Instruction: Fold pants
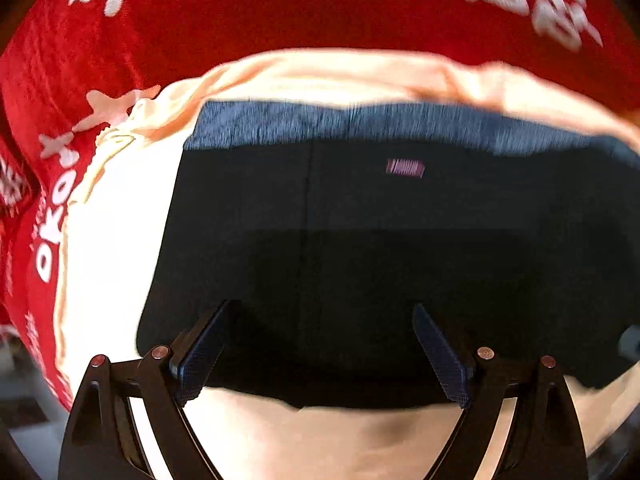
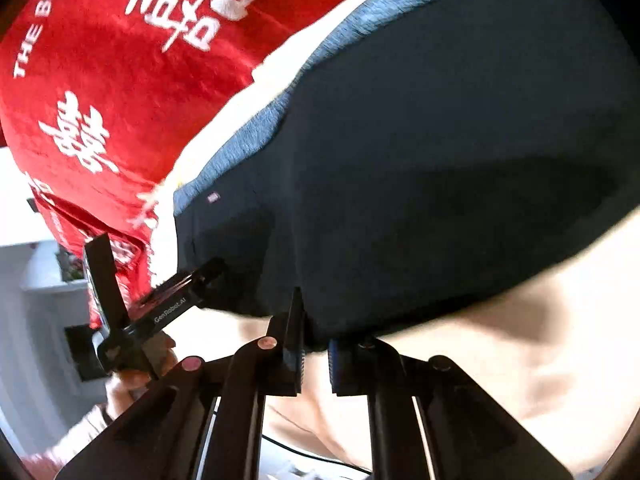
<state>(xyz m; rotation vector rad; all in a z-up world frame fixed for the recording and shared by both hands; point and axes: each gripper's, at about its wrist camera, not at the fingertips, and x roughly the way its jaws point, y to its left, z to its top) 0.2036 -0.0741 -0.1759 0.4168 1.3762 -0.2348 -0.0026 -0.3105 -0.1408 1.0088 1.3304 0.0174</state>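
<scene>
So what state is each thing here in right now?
Dark pants: lying flat on the cream sheet, grey waistband at the far edge.
Left gripper: open, over the pants' near edge.
Right gripper: shut on the pants' edge.
Red blanket: spread out, behind.

Right gripper [image 2: 314, 344] jaws apparently pinching dark pants [image 2: 440, 140] hem, cream sheet [image 2: 520, 340]

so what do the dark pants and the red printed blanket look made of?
Dark navy pants: matte knit, likely cotton jersey; ribbed heathered blue waistband. Red printed blanket: plush fleece by its fuzzy nap, probably synthetic; white lettering.
</scene>
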